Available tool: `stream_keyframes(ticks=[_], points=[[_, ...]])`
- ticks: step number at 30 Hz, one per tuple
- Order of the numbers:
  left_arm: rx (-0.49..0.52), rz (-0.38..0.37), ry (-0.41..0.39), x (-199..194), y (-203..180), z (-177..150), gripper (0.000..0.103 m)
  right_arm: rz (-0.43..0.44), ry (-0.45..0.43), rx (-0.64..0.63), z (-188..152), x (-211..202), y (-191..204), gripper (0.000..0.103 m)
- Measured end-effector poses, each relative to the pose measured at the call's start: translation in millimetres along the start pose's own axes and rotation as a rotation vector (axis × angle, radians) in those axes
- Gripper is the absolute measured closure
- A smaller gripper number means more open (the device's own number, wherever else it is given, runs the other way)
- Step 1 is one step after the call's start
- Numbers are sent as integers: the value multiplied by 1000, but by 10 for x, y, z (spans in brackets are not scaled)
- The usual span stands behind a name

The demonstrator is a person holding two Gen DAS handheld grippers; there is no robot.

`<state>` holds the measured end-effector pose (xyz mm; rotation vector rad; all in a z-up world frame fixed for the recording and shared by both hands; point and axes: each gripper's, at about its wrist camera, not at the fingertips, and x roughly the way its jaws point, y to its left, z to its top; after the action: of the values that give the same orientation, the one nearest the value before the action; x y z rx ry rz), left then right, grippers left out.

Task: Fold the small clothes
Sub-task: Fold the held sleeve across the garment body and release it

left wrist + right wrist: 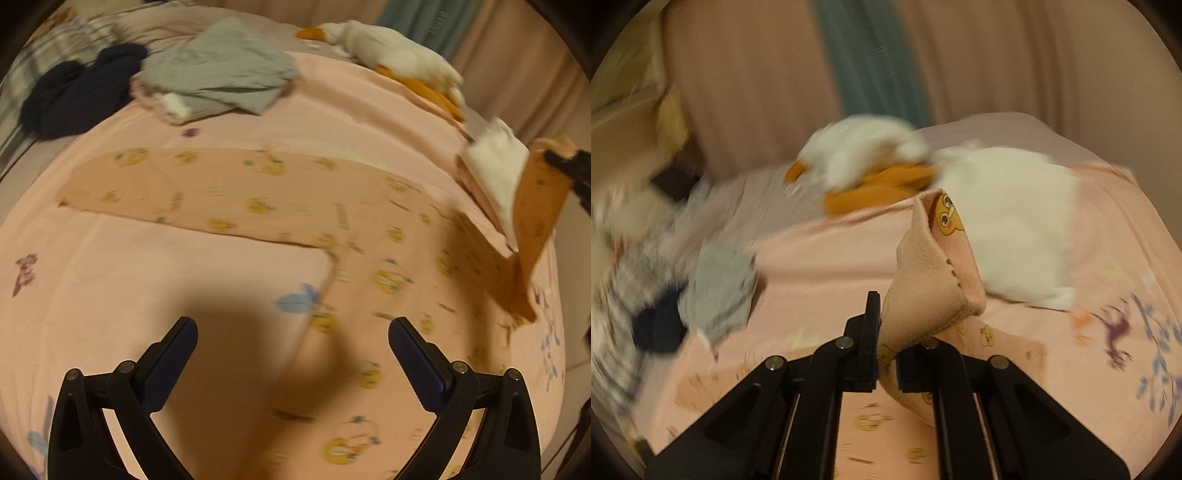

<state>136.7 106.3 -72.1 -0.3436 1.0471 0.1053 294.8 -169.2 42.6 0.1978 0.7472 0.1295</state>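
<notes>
Peach children's pants (266,195) with yellow cartoon prints lie spread on the pink bed sheet (110,280), one leg stretched to the left. My left gripper (293,347) is open and empty, hovering above the pants' lower part. My right gripper (888,350) is shut on a corner of the pants (934,266) and lifts it off the bed; in the left wrist view that raised corner (535,221) hangs at the right edge from the right gripper (570,168).
A grey garment (221,70) and a dark navy one (81,96) lie at the far left of the bed. A white and orange plush toy (399,55) and a folded white cloth (495,162) lie at the far right. Curtains (997,55) hang behind.
</notes>
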Motion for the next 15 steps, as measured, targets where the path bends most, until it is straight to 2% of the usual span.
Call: stream_keyframes(ticks=[2,4,6,7,8,9,10,13,15], points=[[-25,12,-2,3,140,29,1,-18,63,-130,-256,369,470,94],[-46,24,-3,16,246,58,1,-30,117,-226,-470,651,771,93],[-51,32,0,39,282,76,1,-51,215,-350,-857,980,1062,94],[-50,35,1,53,283,88,1,-49,256,-378,-935,1074,1157,87],[-48,35,2,68,290,102,1,-32,339,-421,-1115,1240,1274,73],[-45,31,2,94,275,129,1,-18,381,-442,-1232,1302,1302,66],[-43,26,5,116,254,149,1,-1,398,-457,-1324,1312,1320,58],[-37,-28,12,176,179,240,1,98,389,-500,-1430,1182,1277,55],[-30,-84,11,212,88,333,1,200,361,-446,-1364,950,1009,49]])
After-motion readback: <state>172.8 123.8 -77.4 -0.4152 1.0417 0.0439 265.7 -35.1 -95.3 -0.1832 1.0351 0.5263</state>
